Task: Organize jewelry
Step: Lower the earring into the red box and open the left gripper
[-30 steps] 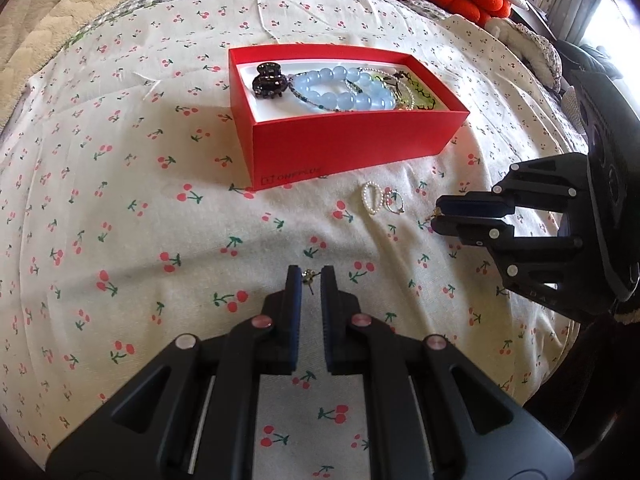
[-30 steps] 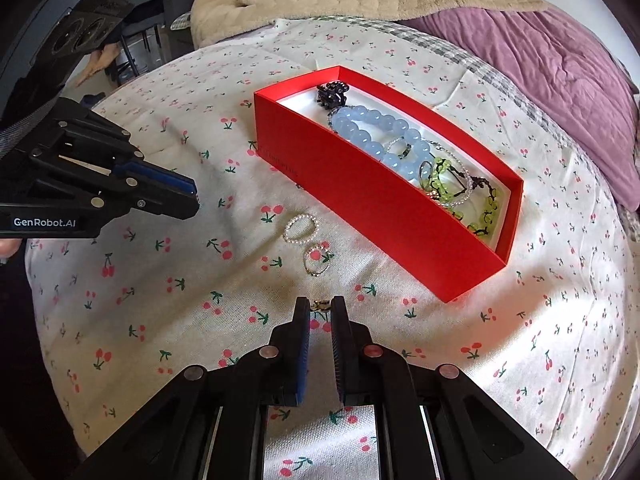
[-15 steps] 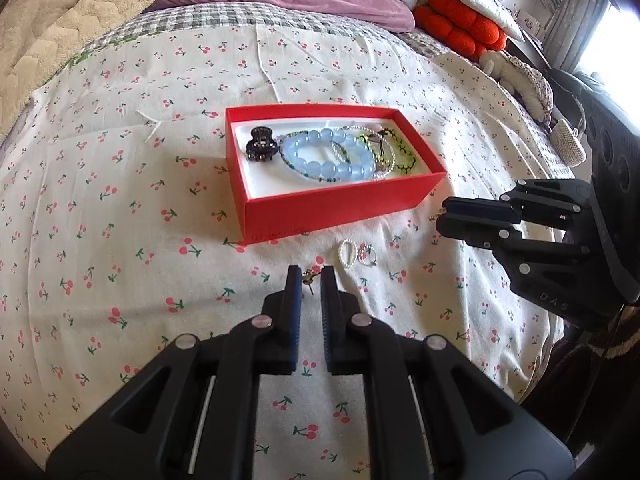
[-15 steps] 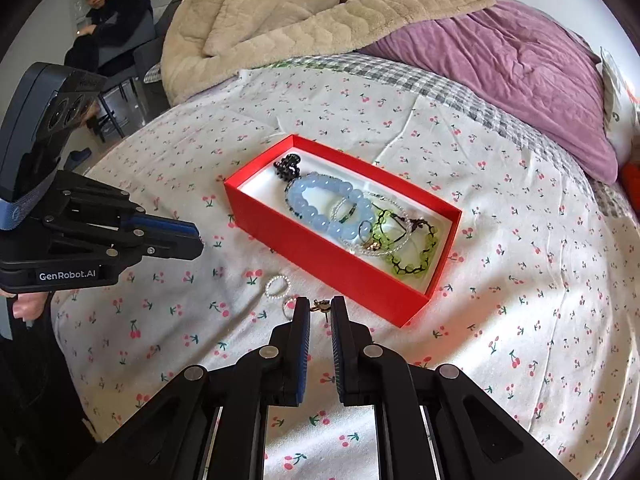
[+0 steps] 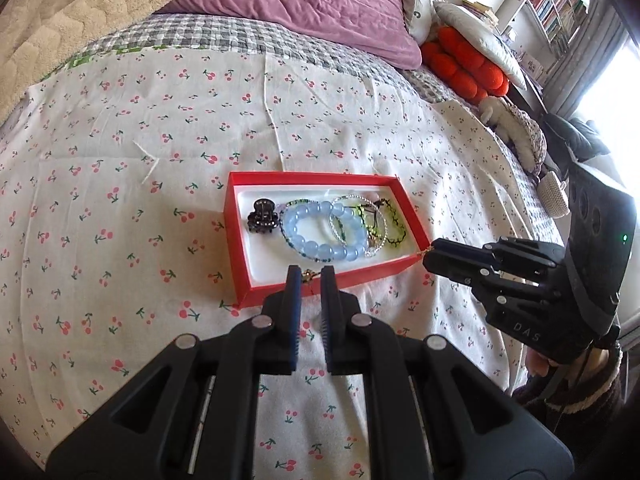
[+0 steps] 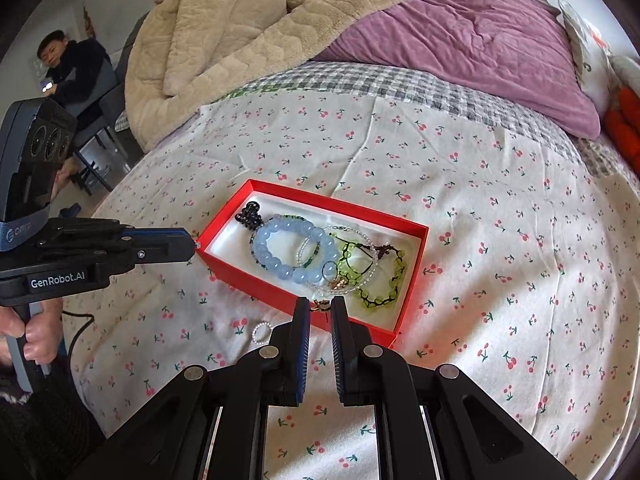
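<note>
Both grippers hang over the cherry-print sheet (image 5: 120,152), each pinching a tiny gold earring. The left gripper (image 5: 308,276) is clenched on one small gold earring (image 5: 307,276), the right gripper (image 6: 320,305) on the other gold earring (image 6: 320,305). The red box (image 6: 256,280) sits at 12 o'clock from both, holding a blue bead bracelet (image 6: 296,252), a green bracelet (image 6: 380,280) and a dark hair claw (image 5: 262,216). A little pearl ring (image 6: 262,332) lies on the sheet at 9 o'clock from the right fingers

Left gripper (image 5: 307,276) tilts downward, fingers (image 5: 293,280) nearly closed; right gripper (image 6: 320,306) likewise, each hand-held.
</note>
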`<control>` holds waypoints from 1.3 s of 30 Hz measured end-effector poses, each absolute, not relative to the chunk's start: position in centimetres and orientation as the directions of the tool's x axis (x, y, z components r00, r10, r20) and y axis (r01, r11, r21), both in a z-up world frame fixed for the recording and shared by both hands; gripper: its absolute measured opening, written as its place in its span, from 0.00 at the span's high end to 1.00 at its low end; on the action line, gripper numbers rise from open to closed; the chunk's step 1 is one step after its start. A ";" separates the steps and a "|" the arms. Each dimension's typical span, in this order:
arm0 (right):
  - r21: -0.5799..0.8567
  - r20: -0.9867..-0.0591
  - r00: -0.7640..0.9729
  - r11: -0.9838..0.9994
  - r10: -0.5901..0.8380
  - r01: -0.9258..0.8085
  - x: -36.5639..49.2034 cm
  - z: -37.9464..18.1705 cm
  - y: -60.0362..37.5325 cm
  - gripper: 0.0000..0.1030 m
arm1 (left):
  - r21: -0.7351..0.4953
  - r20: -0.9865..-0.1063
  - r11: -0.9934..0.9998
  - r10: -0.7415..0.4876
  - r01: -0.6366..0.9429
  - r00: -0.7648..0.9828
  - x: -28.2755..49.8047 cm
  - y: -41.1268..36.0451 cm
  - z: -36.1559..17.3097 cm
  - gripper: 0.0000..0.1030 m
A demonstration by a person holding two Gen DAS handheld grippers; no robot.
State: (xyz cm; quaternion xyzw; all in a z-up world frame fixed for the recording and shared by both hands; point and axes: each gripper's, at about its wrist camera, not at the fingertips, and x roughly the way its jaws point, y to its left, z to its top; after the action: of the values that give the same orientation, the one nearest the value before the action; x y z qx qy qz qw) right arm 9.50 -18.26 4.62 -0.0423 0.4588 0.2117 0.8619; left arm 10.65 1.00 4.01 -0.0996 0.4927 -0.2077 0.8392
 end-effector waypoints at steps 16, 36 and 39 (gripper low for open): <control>0.250 -0.832 0.418 0.920 0.364 -0.303 13.2 2.8 -19.8 0.90 | -0.375 -0.825 0.904 -0.427 0.206 0.371 14.7 -0.3 1.3 0.90; 0.348 -0.800 0.408 0.894 0.440 -0.283 13.3 3.2 -21.0 0.72 | -0.335 -0.816 0.915 -0.402 0.226 0.416 13.4 -0.1 2.9 0.44; 0.354 -0.787 0.427 0.893 0.445 -0.279 12.9 3.6 -21.2 0.38 | -0.324 -0.817 0.920 -0.390 0.221 0.425 12.8 0.2 3.1 0.40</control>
State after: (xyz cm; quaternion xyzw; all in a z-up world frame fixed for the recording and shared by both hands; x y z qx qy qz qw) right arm 12.90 -21.20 3.62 0.0849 0.4898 0.2153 0.8405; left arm 12.80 0.17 3.09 -0.0838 0.5043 -0.1817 0.8400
